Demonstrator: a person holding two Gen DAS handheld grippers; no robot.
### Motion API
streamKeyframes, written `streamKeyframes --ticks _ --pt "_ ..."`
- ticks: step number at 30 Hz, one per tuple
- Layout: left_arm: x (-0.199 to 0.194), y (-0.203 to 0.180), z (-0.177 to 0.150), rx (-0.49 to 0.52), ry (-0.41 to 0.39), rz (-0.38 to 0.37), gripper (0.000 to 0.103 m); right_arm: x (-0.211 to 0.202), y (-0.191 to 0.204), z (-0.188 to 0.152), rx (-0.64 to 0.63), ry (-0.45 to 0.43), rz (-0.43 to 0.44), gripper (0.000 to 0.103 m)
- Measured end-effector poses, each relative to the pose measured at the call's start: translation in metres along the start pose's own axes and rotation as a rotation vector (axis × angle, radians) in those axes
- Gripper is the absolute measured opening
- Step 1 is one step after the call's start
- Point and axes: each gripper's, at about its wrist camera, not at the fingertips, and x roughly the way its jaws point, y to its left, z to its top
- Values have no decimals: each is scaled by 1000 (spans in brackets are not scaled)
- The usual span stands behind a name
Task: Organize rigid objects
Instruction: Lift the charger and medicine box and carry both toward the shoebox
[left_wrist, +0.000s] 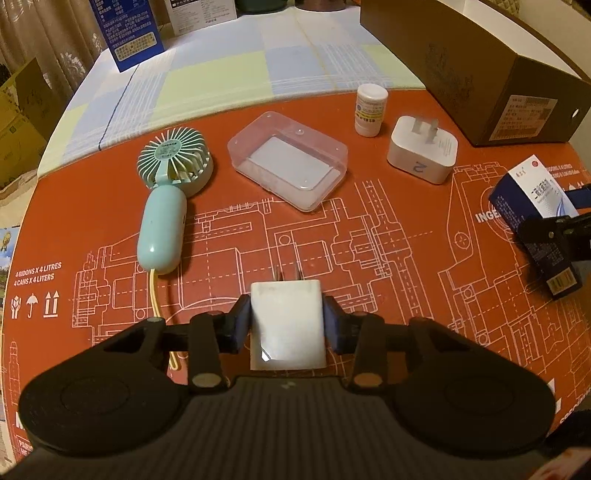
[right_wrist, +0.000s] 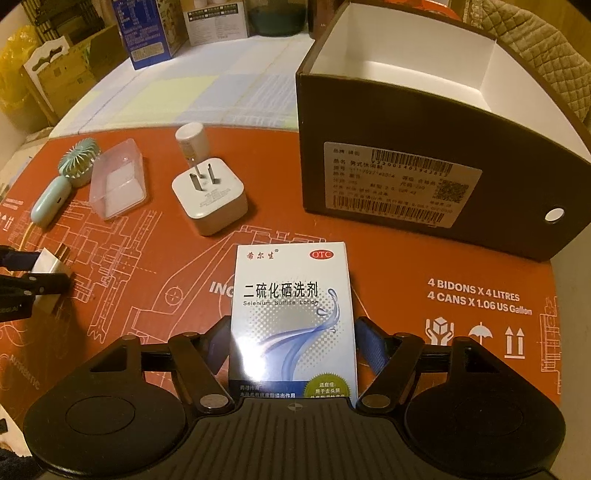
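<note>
Orange mat (left_wrist: 110, 206) carries a fan (left_wrist: 168, 192), clear case (left_wrist: 288, 158), bottle (left_wrist: 370, 109) and plug (left_wrist: 423, 149). Left gripper (left_wrist: 288, 319) pinches a white charger (left_wrist: 287, 325); right gripper (right_wrist: 291, 345) clamps a lotion box (right_wrist: 293, 317). Only the right view shows the shoebox (right_wrist: 424, 177) open-topped.

Mint fan (left_wrist: 162, 192) — orange mat (left_wrist: 369, 236) (white linework).

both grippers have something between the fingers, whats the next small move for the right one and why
Probably lift the lotion box and carry it toward the open shoebox. The right gripper has a finger on each side of the lotion box, the shoebox stands just ahead and to the right, and what shows of its inside is bare. I can't tell if the pads press yet, so close first if they're slack.
</note>
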Motion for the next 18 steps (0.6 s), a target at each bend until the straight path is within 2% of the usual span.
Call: streamKeyframes --ticks 4,6,18 --pt "0 0 0 -2 0 -1 36 3 1 0 -9 2 1 68" --pt "0 0 0 -2 -1 0 36 4 1 0 -17 4 -3 62" --pt "0 0 0 -6 -1 5 36 -1 1 -3 -36 -9 4 61"
